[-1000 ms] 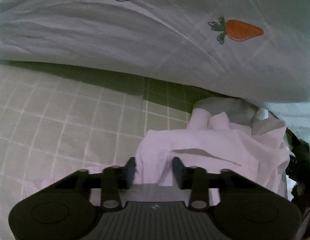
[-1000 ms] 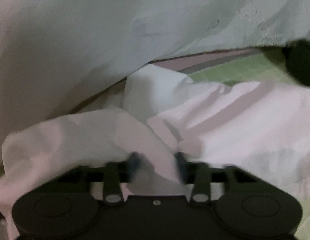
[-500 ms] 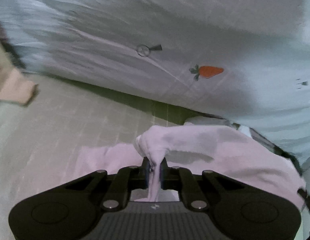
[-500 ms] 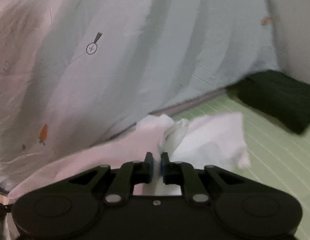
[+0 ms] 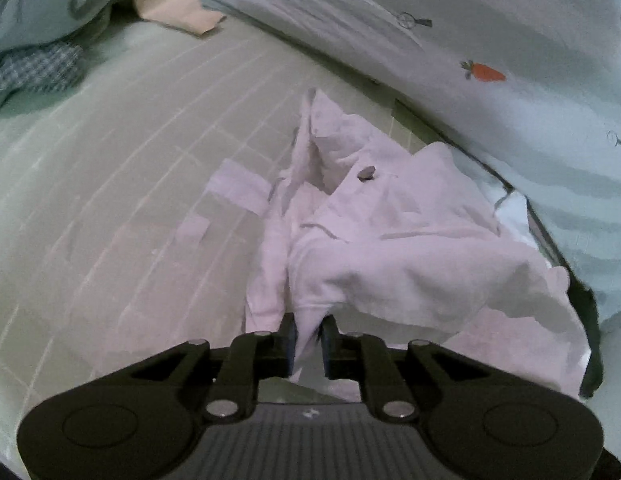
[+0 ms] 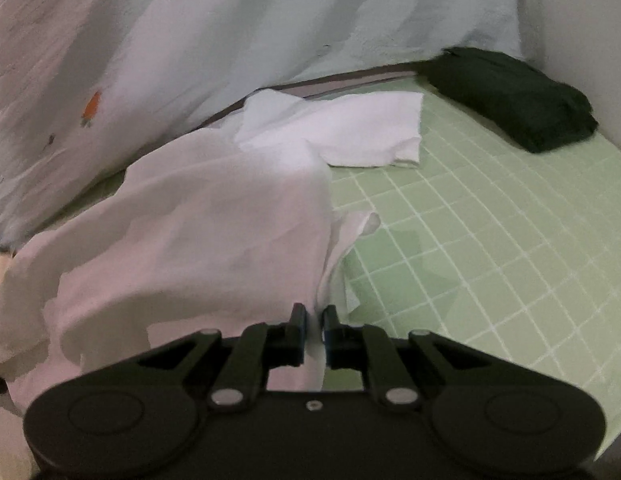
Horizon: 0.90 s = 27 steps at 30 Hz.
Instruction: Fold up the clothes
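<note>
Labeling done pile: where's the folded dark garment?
Right wrist view, upper right: the folded dark green garment lies on the green checked sheet, right of the white cloth.

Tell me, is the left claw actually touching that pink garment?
Touching. The left wrist view shows the left gripper closed on a fold of the pink garment.

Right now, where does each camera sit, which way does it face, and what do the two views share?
Left wrist: on the left gripper, facing along its fingers over the pale pink garment toward the carrot-print quilt.
Right wrist: on the right gripper, facing a folded dark garment on the green checked sheet.
Shared: garment, quilt, sheet.
</note>
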Motion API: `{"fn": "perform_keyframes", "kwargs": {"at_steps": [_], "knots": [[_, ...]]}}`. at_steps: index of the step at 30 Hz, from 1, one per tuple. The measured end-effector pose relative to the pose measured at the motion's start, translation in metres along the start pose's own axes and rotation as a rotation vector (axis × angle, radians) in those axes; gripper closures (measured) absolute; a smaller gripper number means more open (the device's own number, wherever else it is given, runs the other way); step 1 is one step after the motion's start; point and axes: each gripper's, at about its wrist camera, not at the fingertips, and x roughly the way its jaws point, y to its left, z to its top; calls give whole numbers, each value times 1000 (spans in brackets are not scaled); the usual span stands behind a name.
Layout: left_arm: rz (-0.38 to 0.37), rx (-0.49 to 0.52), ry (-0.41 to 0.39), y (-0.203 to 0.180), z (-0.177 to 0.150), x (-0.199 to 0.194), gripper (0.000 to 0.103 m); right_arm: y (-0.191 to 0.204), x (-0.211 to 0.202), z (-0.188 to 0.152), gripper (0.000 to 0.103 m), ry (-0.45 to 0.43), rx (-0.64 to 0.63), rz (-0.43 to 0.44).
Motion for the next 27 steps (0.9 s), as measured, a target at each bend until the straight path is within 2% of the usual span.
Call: {"fn": "perform_keyframes", "kwargs": {"at_steps": [6,12,17,22,24,27], "knots": [[16,33,-41,-12,-6,-7,85,1,-5,-1,94,8,-72,22],[29,37,-55,-17,-11,-16,75,-2,-16,-6,94,-14,-119,6],[44,39,-95,-19,-11,-28,51,-11,-25,-3,89,-60,-100,-16],[23,-51,-93,-6,-6,-33,40,-16,-20,2,64,-77,-54,-30],[-54,-142,-57,7,-4,-30,33,-15,-16,5,57,-85,-38,-39],[-186,-287,-9,26,-4,-25,31,-14,-11,9,35,-97,-14,-51]]}}
